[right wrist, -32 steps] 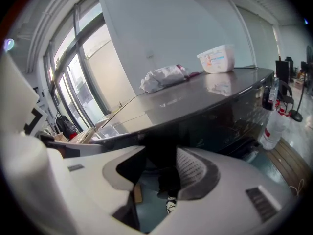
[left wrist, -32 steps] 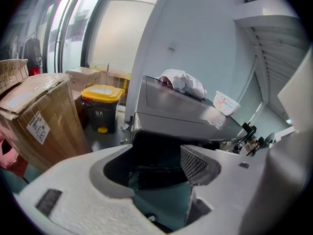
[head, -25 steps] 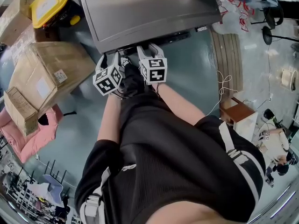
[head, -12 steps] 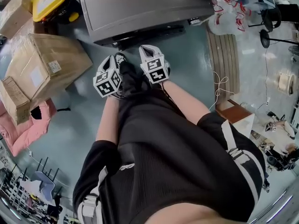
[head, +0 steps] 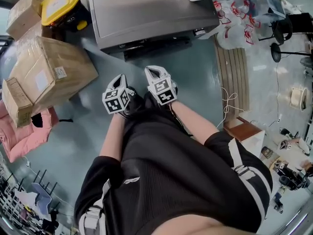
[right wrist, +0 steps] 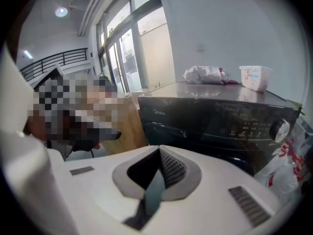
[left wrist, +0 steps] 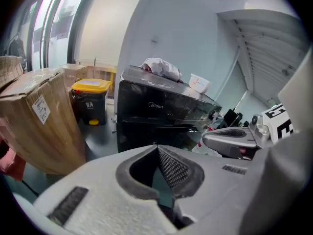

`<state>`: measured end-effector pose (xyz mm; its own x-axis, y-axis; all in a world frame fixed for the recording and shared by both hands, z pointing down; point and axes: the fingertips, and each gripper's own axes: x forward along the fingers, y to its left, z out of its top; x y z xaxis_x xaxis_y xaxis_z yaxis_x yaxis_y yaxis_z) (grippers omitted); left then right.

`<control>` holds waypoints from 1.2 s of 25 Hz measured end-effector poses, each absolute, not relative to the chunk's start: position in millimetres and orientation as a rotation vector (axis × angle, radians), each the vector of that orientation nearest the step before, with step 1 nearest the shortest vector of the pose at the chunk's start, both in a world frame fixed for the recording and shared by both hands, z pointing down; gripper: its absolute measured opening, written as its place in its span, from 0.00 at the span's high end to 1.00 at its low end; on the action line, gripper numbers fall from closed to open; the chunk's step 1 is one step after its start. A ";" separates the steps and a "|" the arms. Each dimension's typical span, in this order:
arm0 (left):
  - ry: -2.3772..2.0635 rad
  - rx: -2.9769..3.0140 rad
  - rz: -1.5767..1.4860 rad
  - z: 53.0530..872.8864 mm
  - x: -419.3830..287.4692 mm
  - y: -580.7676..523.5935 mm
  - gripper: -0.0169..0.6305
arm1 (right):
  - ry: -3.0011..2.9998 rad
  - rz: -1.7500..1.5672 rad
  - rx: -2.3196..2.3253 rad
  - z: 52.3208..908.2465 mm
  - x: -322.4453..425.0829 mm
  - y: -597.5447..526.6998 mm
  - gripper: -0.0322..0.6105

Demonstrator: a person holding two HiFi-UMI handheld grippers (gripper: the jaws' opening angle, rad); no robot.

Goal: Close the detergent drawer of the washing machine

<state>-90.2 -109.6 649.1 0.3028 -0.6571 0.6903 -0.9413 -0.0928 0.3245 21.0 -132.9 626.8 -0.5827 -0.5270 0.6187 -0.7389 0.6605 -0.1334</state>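
Observation:
The dark grey washing machine stands at the top of the head view. Its front panel looks flush near the logo, with no drawer sticking out. The control dial sits at the panel's right end. My left gripper and right gripper hang side by side over the floor, a short way back from the machine's front. Both point at it. The left gripper is shut with nothing between its jaws, which have just closed. The right gripper is shut and empty too.
Cardboard boxes and a yellow-lidded bin stand left of the machine, with pink cloth lower left. Plastic bags and a slatted board lie to the right. A white tub and a crumpled bundle rest on the machine.
Both grippers have drawn back from the machine's front edge toward the person. A strip of floor now shows between them and the machine.

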 end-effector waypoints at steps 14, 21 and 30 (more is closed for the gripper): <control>-1.442 1.993 0.393 598.5 -110.2 -107.6 0.96 | -2.365 0.226 1.002 566.7 19.0 -116.2 0.94; -1.537 2.097 0.231 527.4 -145.4 -106.6 0.97 | -2.490 0.179 1.143 491.5 2.4 -124.2 0.94; -1.716 2.391 0.106 370.6 -176.1 -107.4 0.96 | -2.618 -0.041 1.410 339.6 13.3 -130.4 0.94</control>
